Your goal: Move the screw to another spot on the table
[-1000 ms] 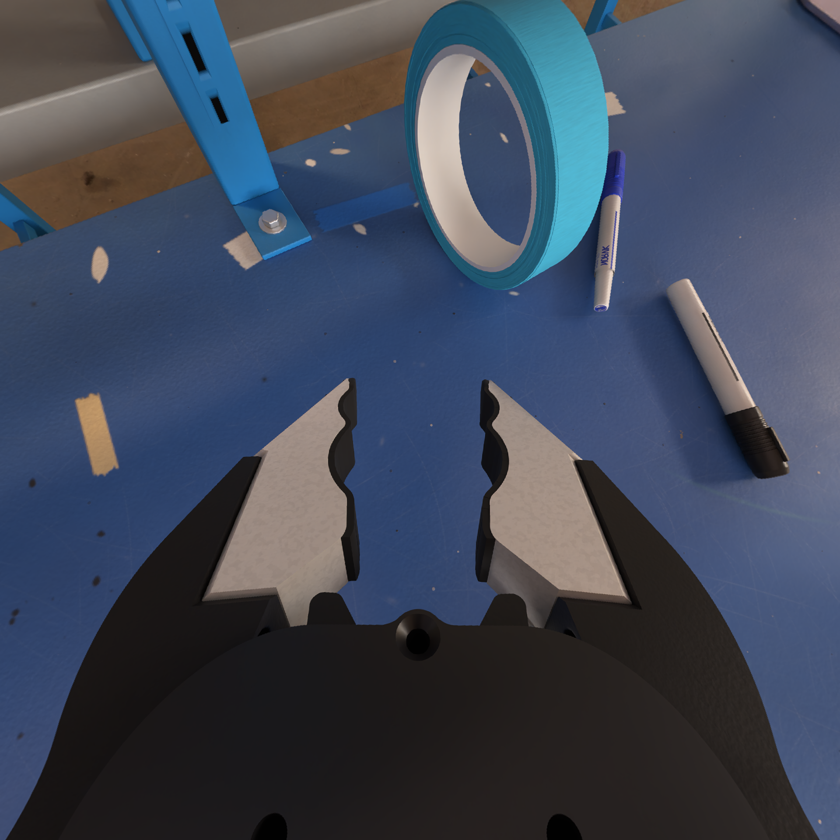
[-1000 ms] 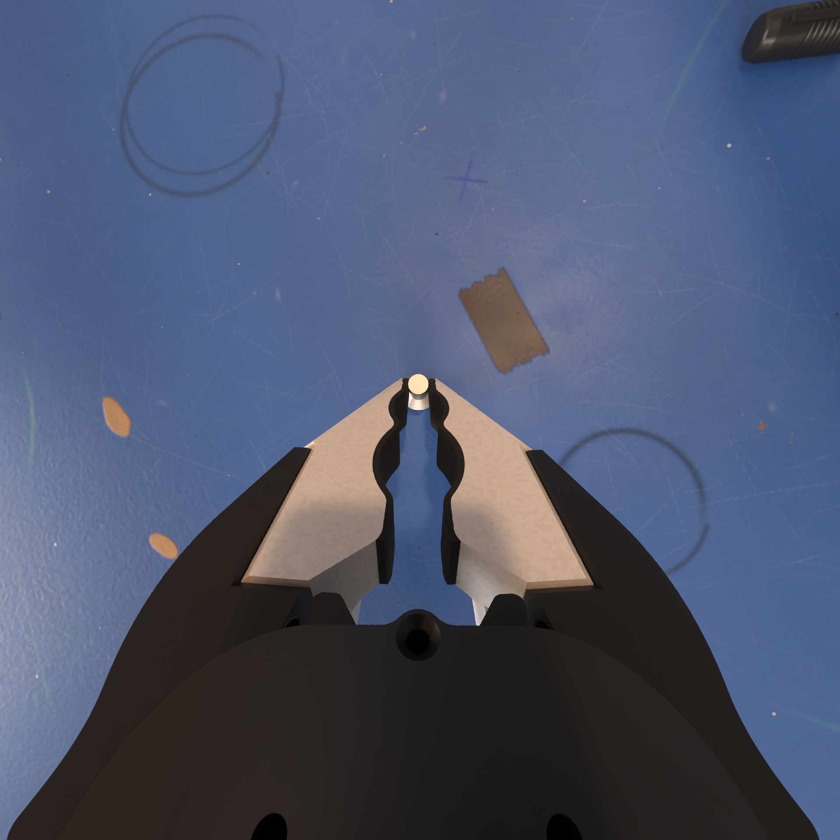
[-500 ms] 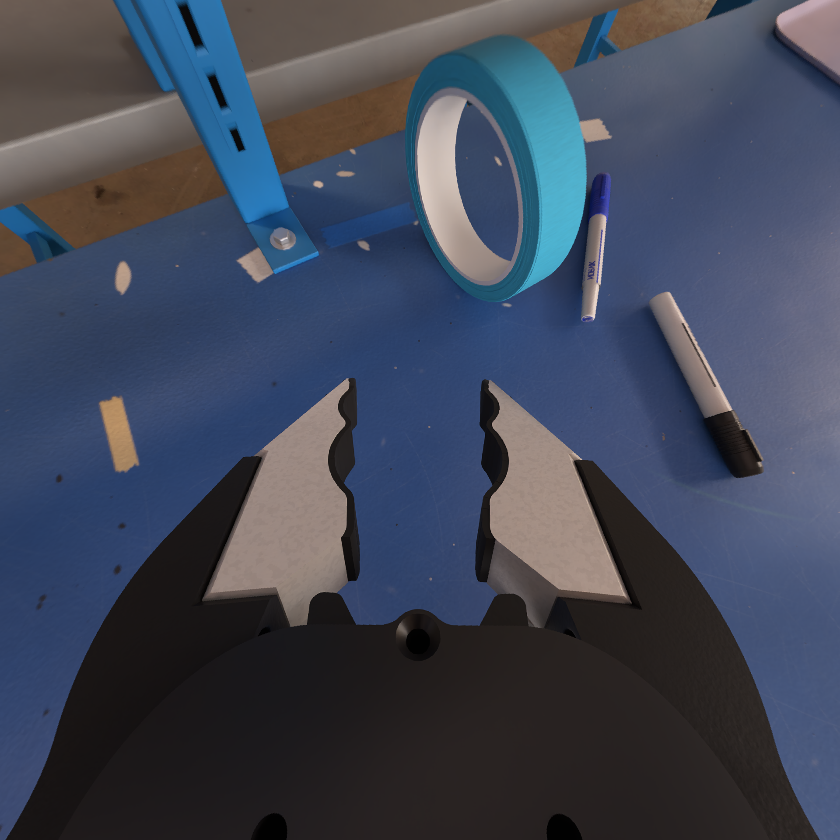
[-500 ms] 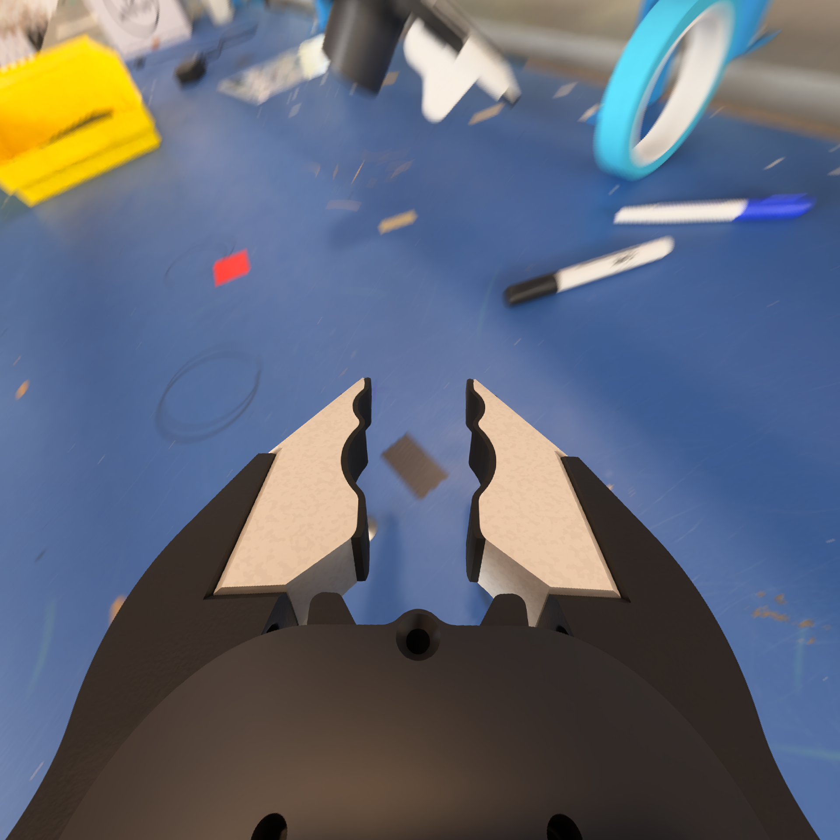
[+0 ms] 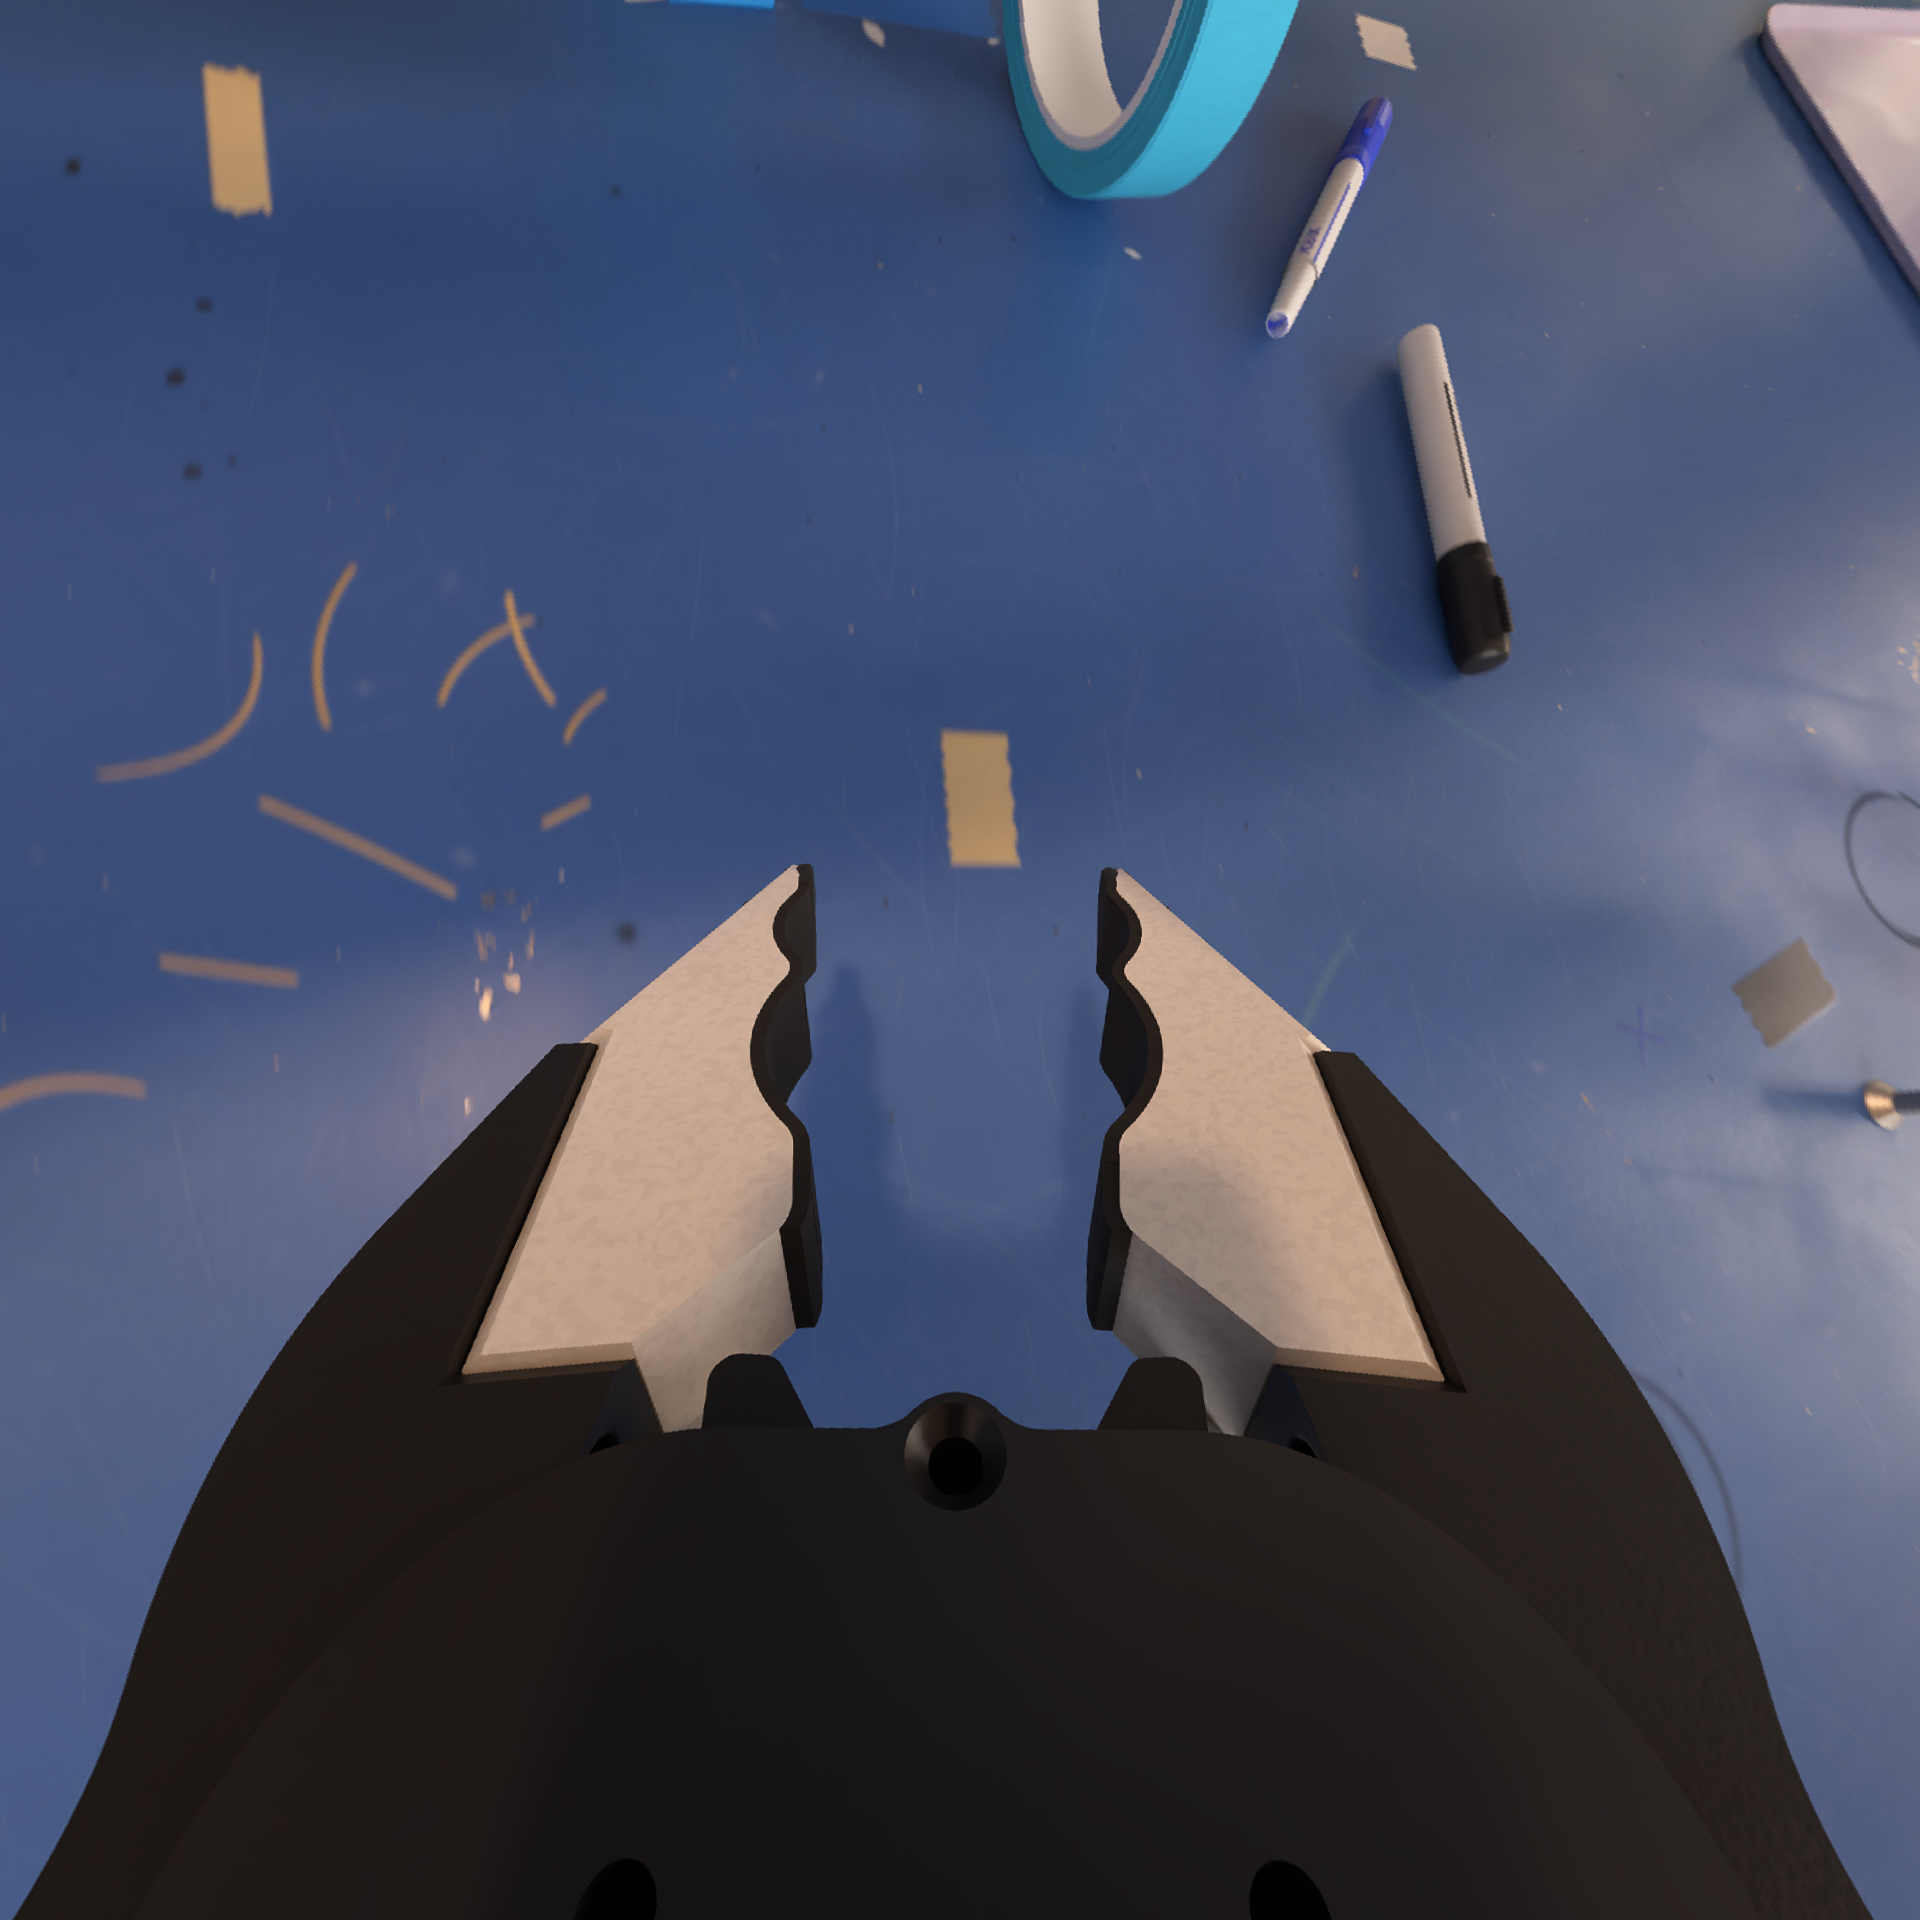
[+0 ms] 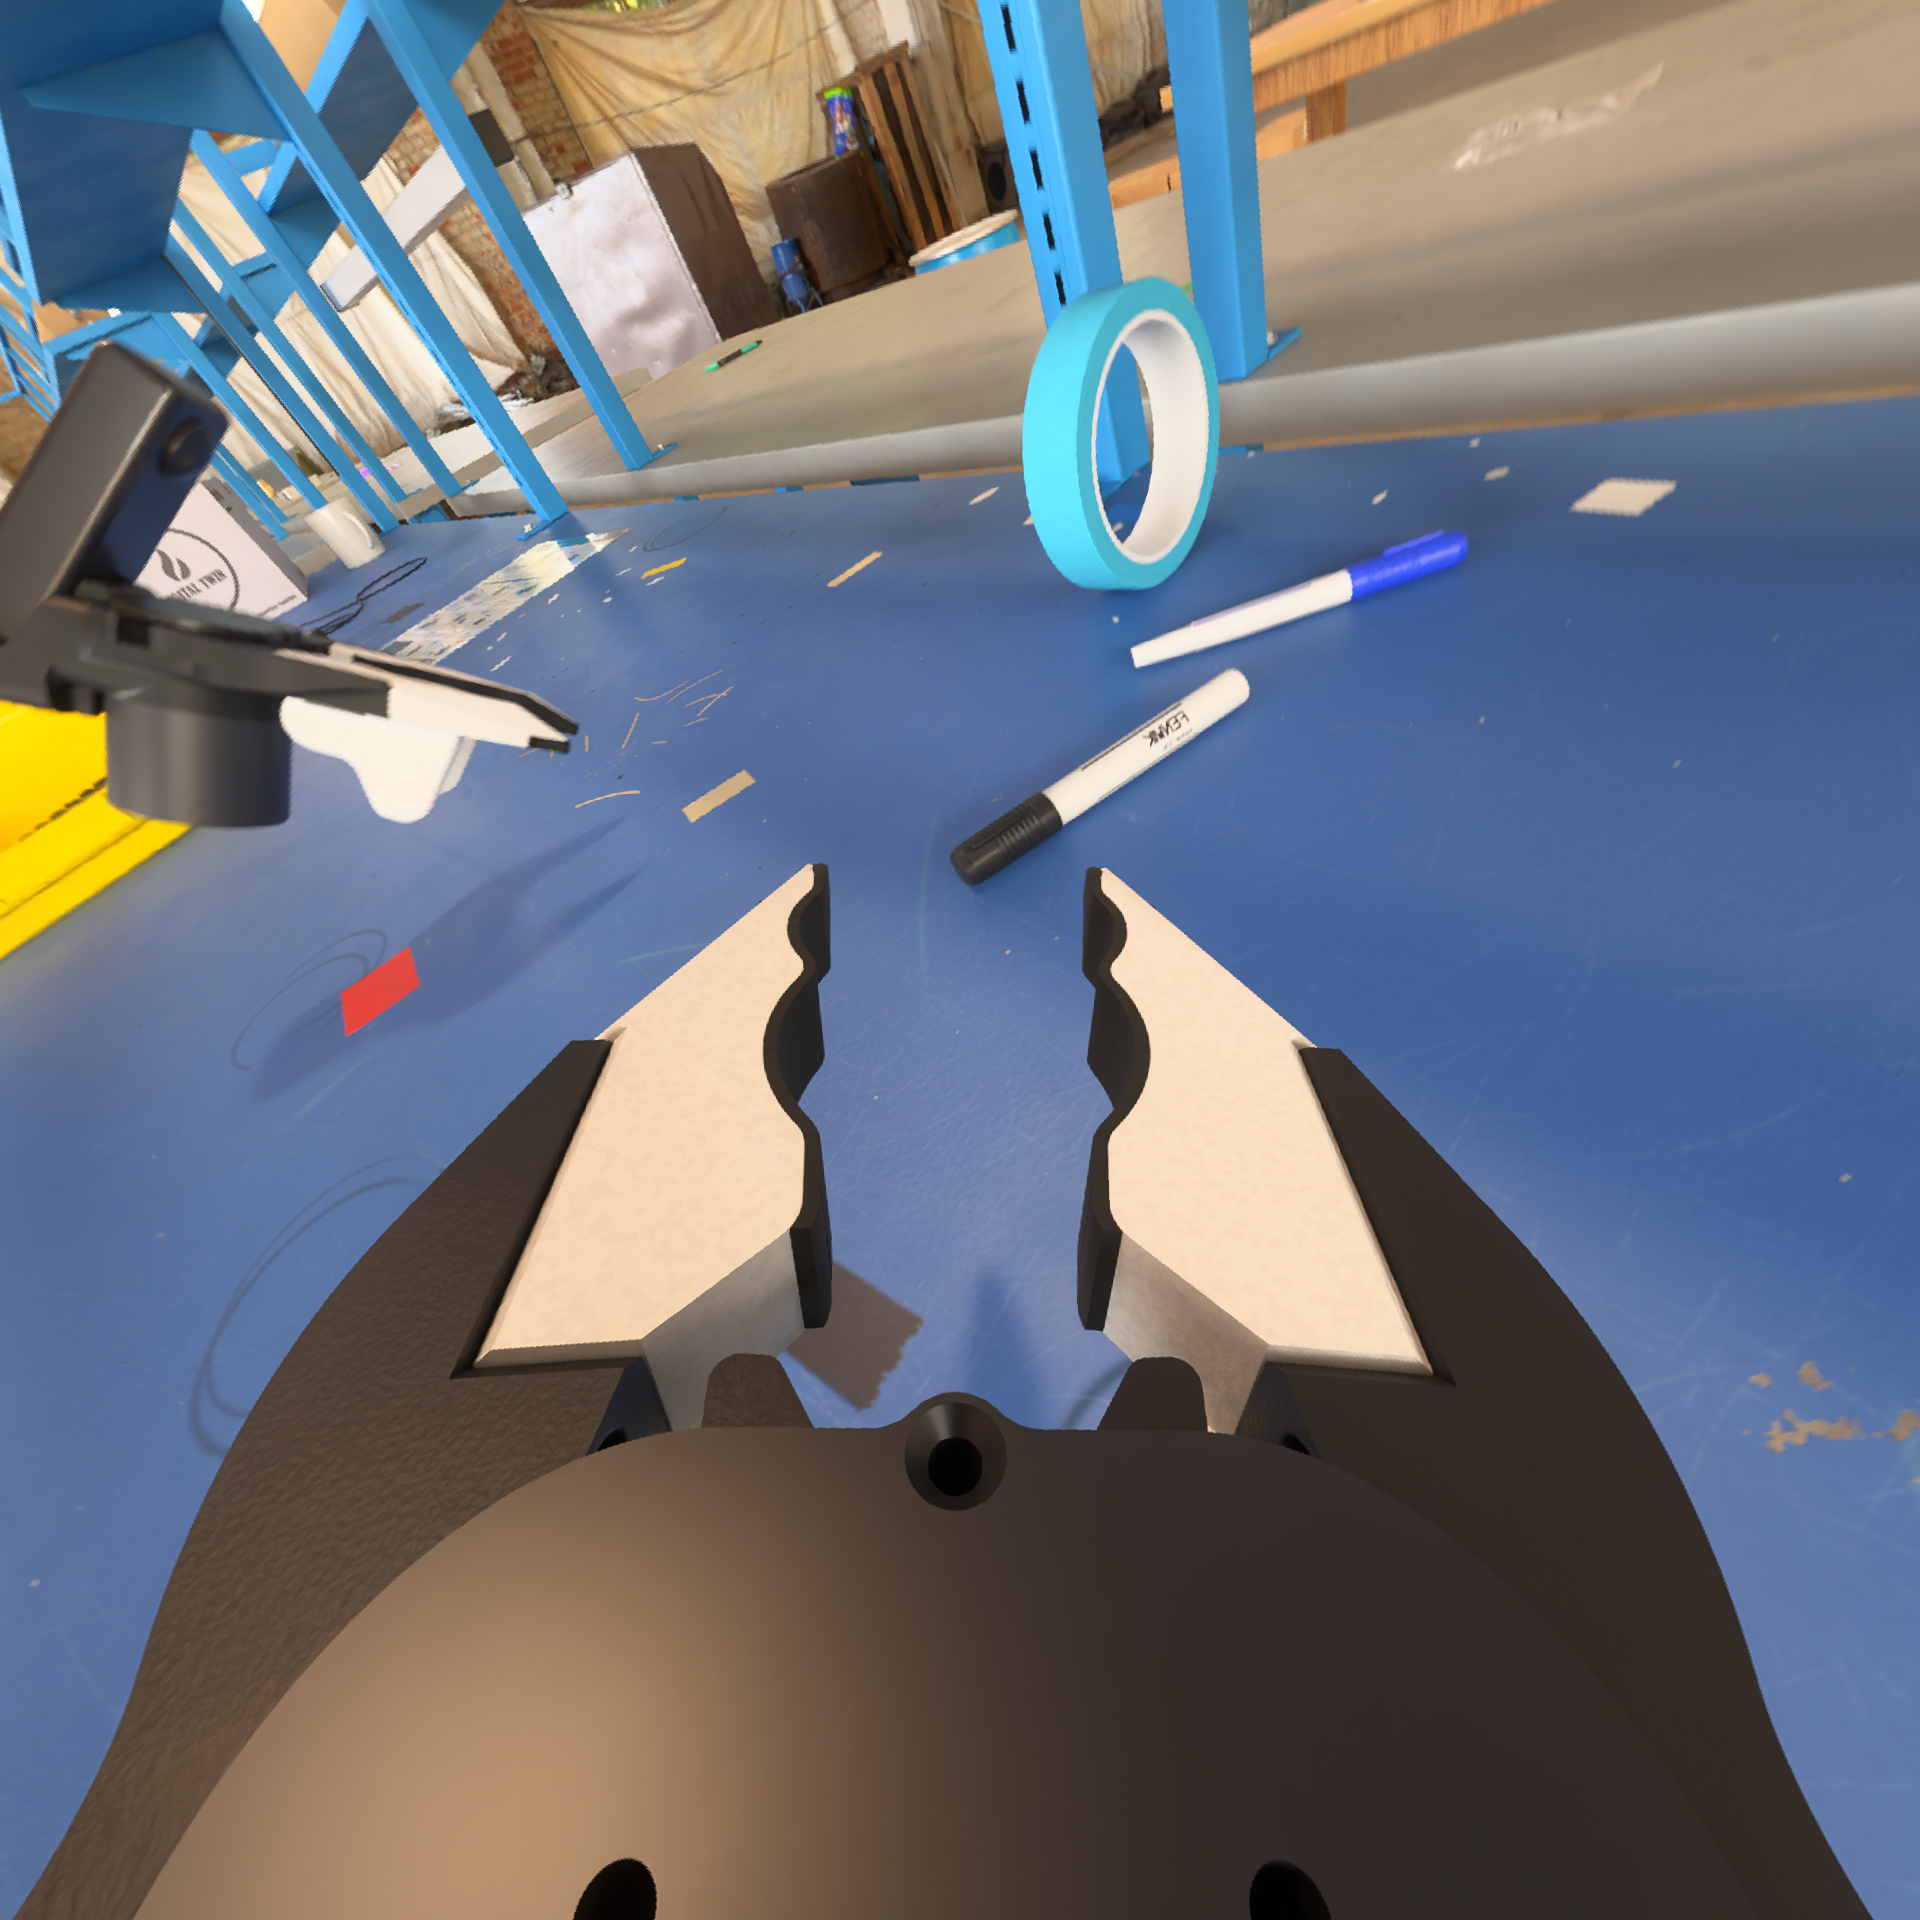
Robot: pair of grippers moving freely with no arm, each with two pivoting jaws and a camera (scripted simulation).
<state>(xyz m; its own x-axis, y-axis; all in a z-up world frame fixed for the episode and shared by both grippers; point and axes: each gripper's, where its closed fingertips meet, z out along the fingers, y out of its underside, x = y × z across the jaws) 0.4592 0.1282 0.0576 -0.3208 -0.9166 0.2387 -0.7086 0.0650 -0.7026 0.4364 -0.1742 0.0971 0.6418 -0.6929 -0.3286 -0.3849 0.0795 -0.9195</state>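
The small metal screw (image 5: pixel 1886 1103) lies on the blue table (image 5: pixel 1039 520) at the far right edge of the left wrist view, next to a grey tape patch (image 5: pixel 1782 992). My left gripper (image 5: pixel 956 883) is open and empty above the table, well left of the screw. My right gripper (image 6: pixel 956 883) is open and empty, raised over the table; the screw does not show in its view. The left gripper (image 6: pixel 551 732) also shows at the left of the right wrist view, hovering.
A blue tape roll (image 6: pixel 1122 436) stands upright at the back. A blue-capped pen (image 6: pixel 1299 597) and a black-capped marker (image 6: pixel 1101 774) lie in front of it. A yellow block (image 6: pixel 52 831) sits at the left. Blue rack posts (image 6: pixel 1049 156) rise behind the table.
My right gripper opened, let go of the screw and lifted and tilted up from the table. My left gripper tilted downward and drew back from the tape roll.
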